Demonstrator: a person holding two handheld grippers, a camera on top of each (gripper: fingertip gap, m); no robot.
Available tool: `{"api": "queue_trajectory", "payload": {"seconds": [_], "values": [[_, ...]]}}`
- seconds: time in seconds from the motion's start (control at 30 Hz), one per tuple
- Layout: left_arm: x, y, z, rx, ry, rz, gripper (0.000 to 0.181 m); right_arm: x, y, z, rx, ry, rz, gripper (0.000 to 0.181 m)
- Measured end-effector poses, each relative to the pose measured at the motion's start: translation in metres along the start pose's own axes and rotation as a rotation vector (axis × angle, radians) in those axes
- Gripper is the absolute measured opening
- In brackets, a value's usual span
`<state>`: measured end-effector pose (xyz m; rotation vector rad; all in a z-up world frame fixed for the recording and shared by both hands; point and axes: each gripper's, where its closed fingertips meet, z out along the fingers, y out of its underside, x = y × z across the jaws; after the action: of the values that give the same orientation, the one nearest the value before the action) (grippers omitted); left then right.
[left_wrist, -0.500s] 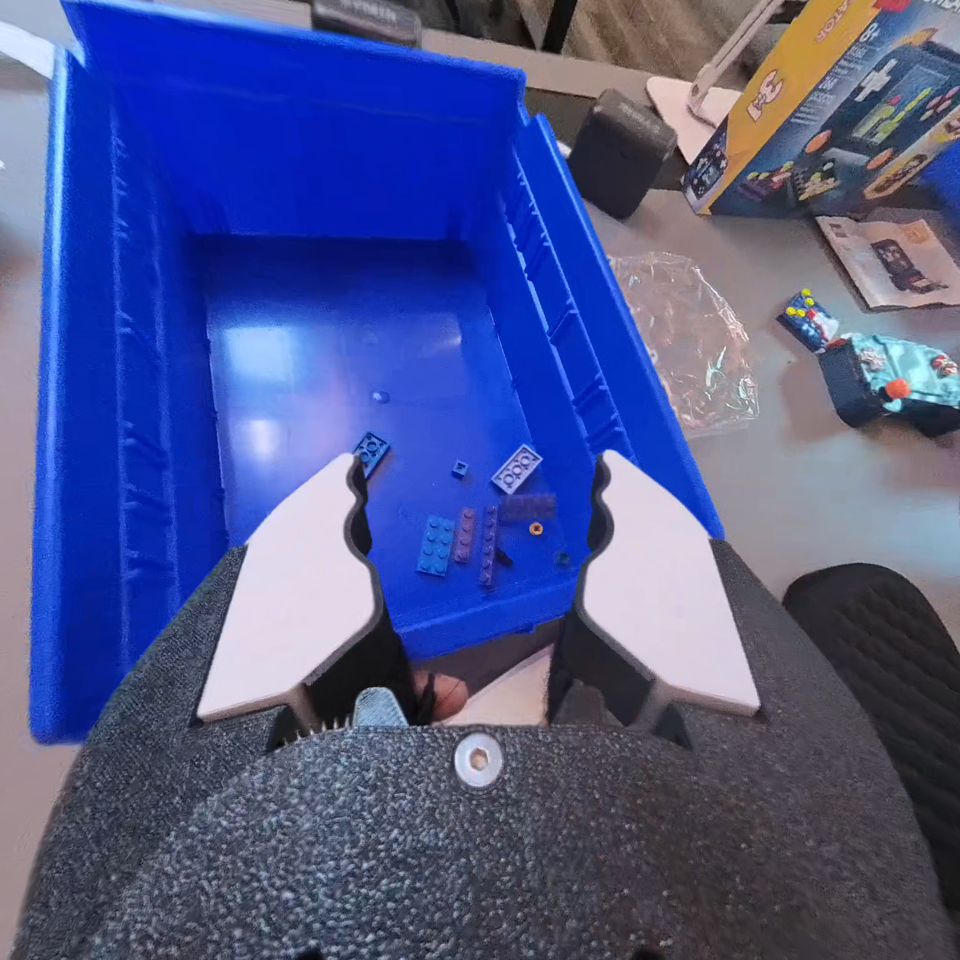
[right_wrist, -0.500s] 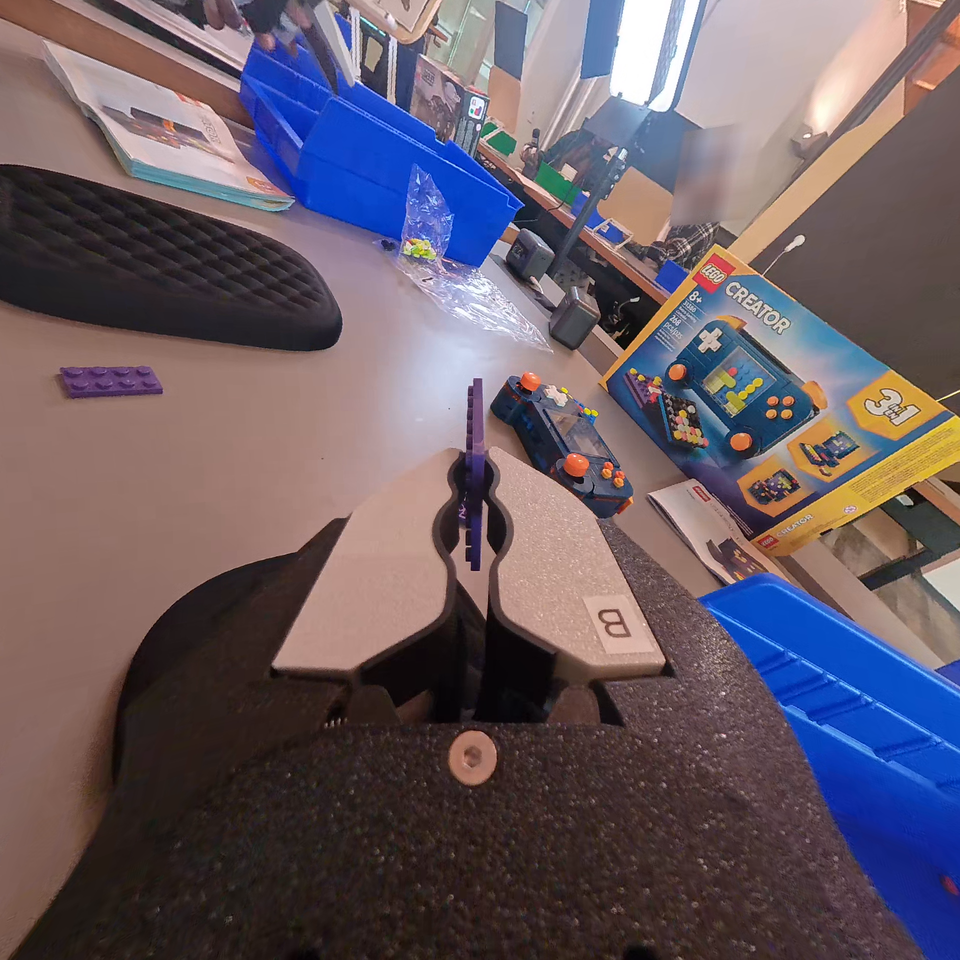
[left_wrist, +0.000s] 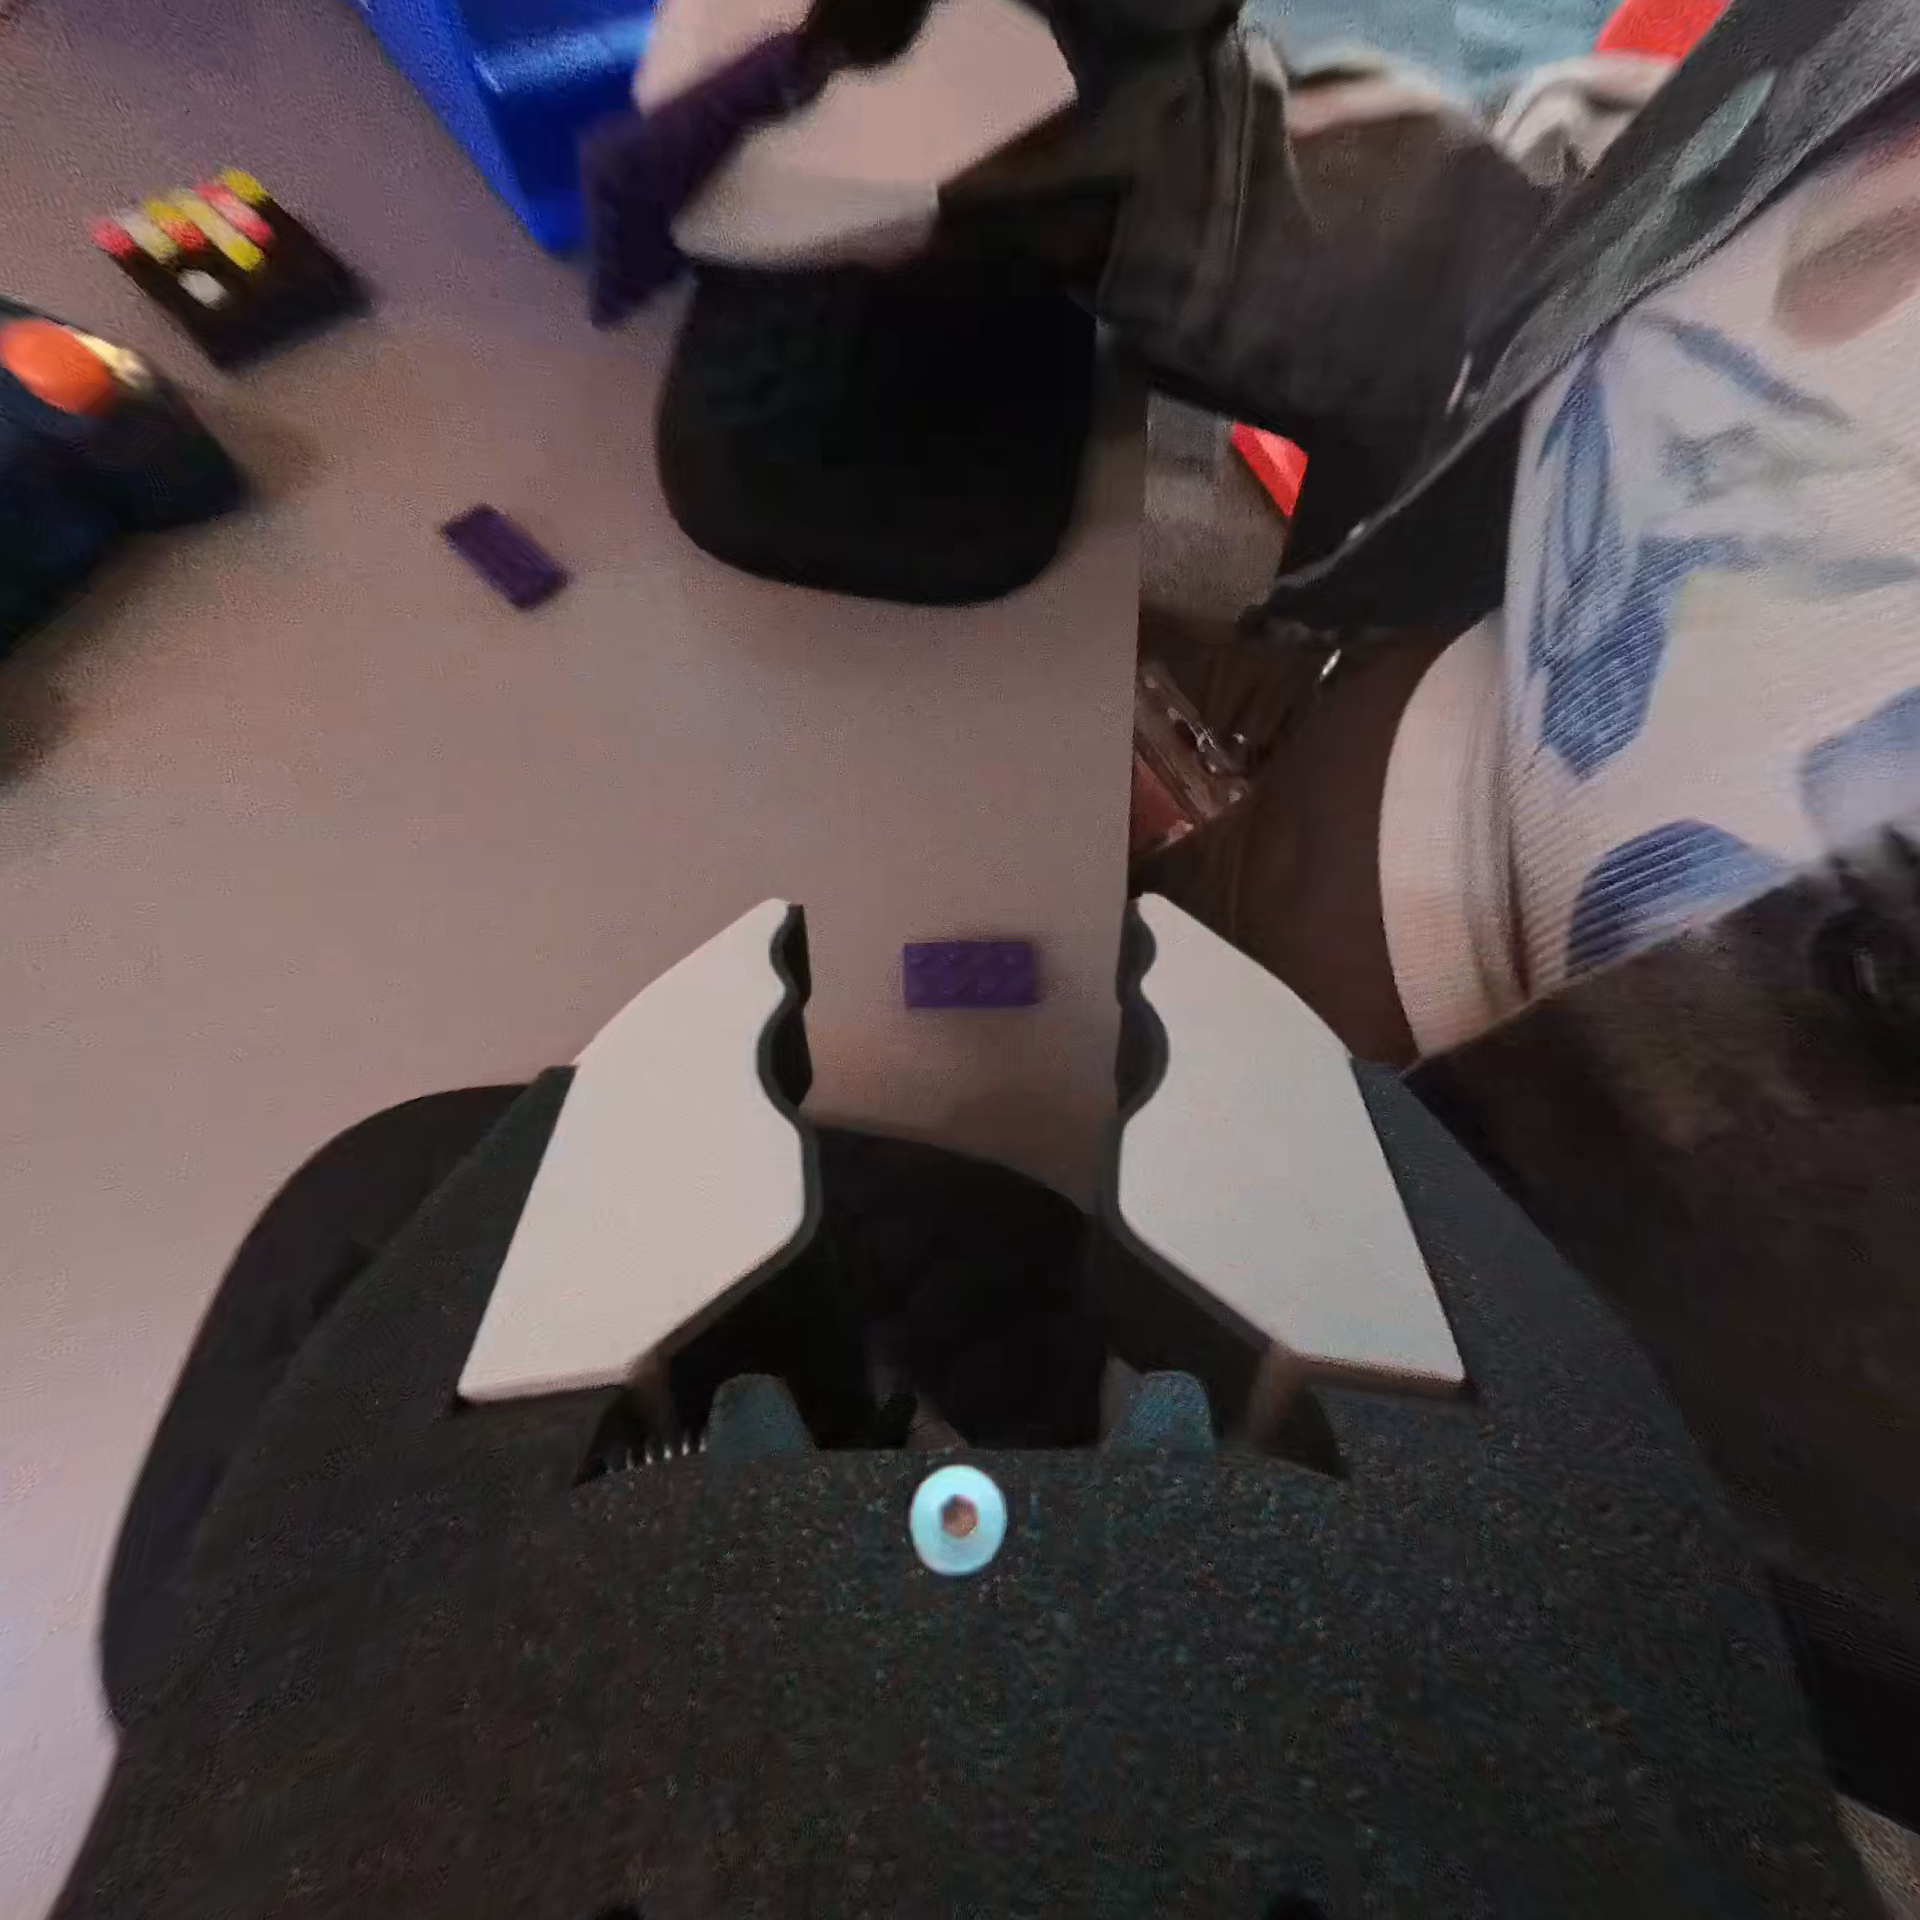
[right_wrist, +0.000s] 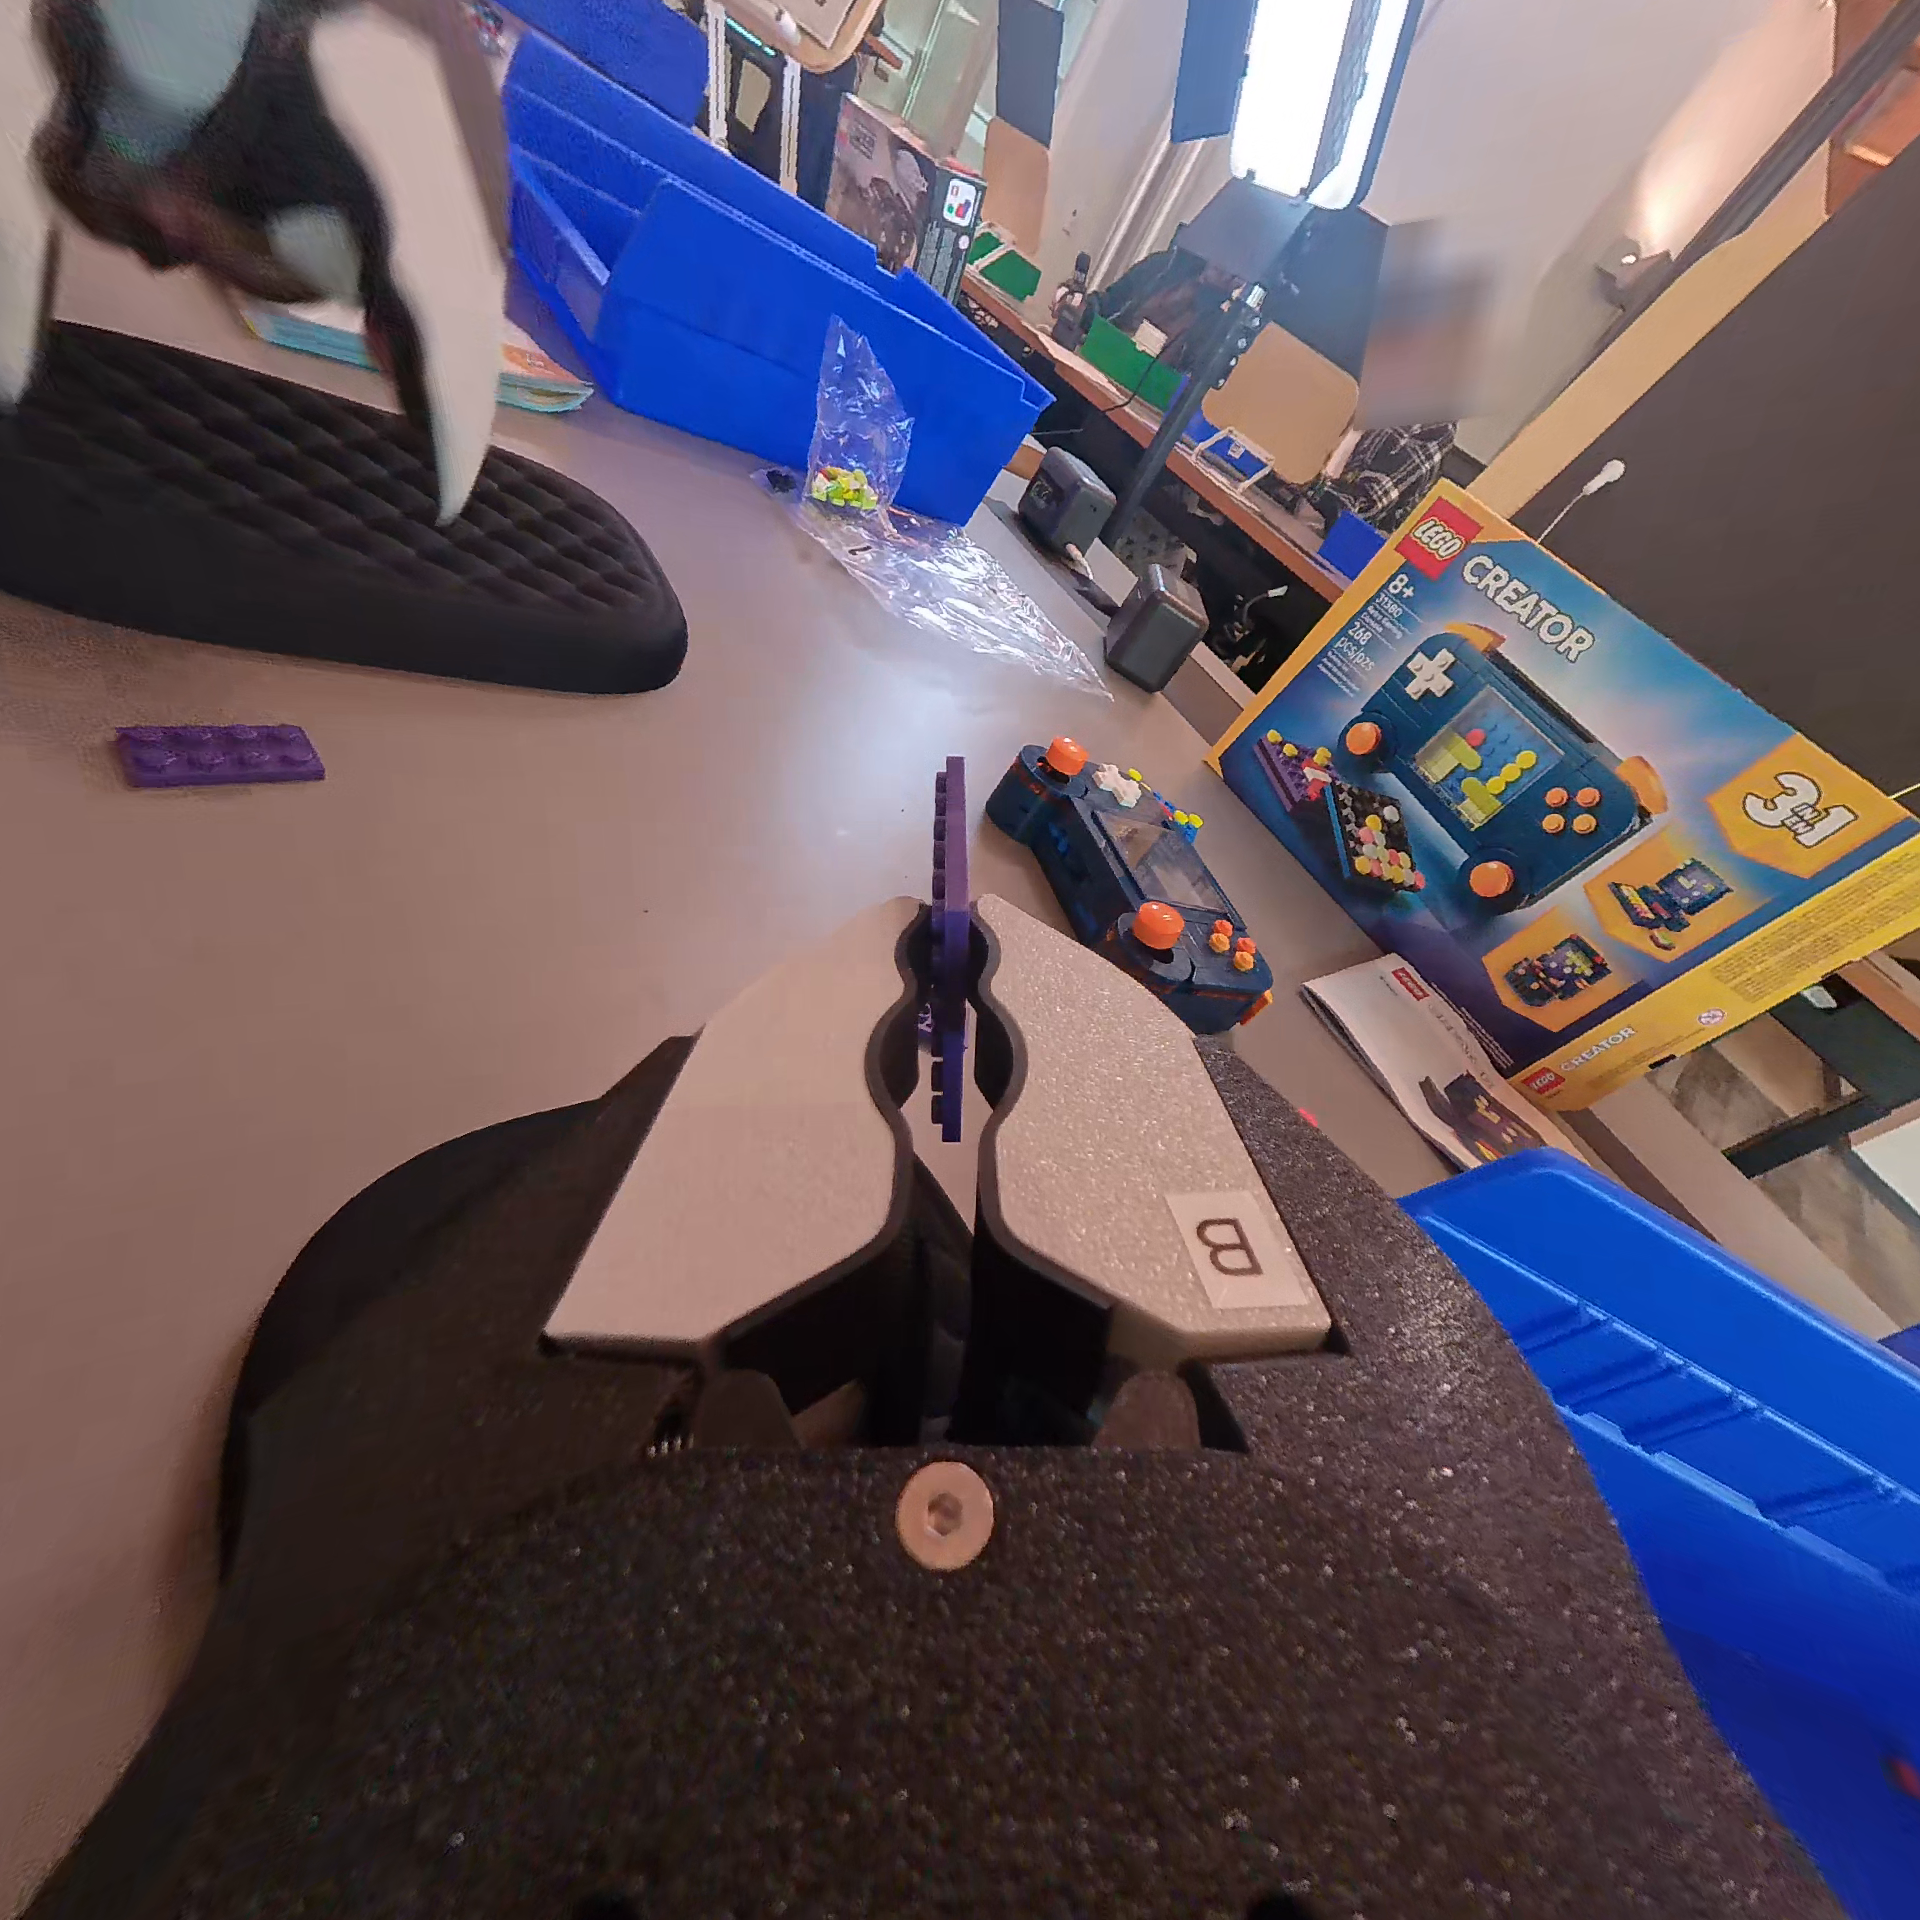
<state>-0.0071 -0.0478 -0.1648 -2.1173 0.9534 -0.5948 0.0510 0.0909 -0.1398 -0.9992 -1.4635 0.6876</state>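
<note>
My left gripper (left_wrist: 961, 935) hung over the grey table (left_wrist: 416, 831) with its jaws spread wide and nothing between them; a small purple plate (left_wrist: 969, 975) lay flat on the table in the gap, close to the table's edge. A second purple plate (left_wrist: 504, 556) lay farther off, near a black quilted pad (left_wrist: 873, 457). That view was badly blurred, so I could make out little more than a dark brick model (left_wrist: 94, 436) at the far left and a person's patterned sleeve (left_wrist: 1662, 644) past the table edge on the right.

My right gripper (right_wrist: 948, 914) was clenched on a thin purple plate (right_wrist: 951, 935), held on edge so that it stood upright between the fingers and stuck out past their tips. Ahead of it on the table sat a dark blue brick handheld console (right_wrist: 1127, 883) with orange buttons, a yellow-and-blue set box (right_wrist: 1558, 790) leaning behind it, and an instruction booklet (right_wrist: 1423, 1060) beside the box. A crumpled clear bag (right_wrist: 914, 540) lay near a blue bin (right_wrist: 790, 343), and another blue bin (right_wrist: 1714, 1403) stood close on my right. The room behind was a workshop with more benches, a bright light panel (right_wrist: 1309, 94) on a stand and pale walls.
</note>
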Motion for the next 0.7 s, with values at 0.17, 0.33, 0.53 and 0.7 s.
{"api": "queue_trajectory", "payload": {"seconds": [0.17, 0.33, 0.53, 0.7], "values": [[0.000, 0.025, 0.032, -0.160, -0.066, -0.044, 0.050, 0.002, -0.003, -0.003, 0.026, 0.015, 0.001, 0.005], [0.004, 0.042, 0.039, -0.250, -0.042, -0.005, 0.031, 0.002, -0.004, -0.003, 0.032, 0.017, -0.003, 0.005], [-0.084, 0.011, -0.053, -0.034, -0.497, -0.098, 0.031, 0.001, -0.003, -0.002, 0.026, 0.014, -0.007, 0.005], [-0.189, 0.057, -0.273, 0.149, -1.247, -0.408, 0.030, -0.001, -0.001, 0.000, 0.008, 0.004, -0.028, 0.005]]}}
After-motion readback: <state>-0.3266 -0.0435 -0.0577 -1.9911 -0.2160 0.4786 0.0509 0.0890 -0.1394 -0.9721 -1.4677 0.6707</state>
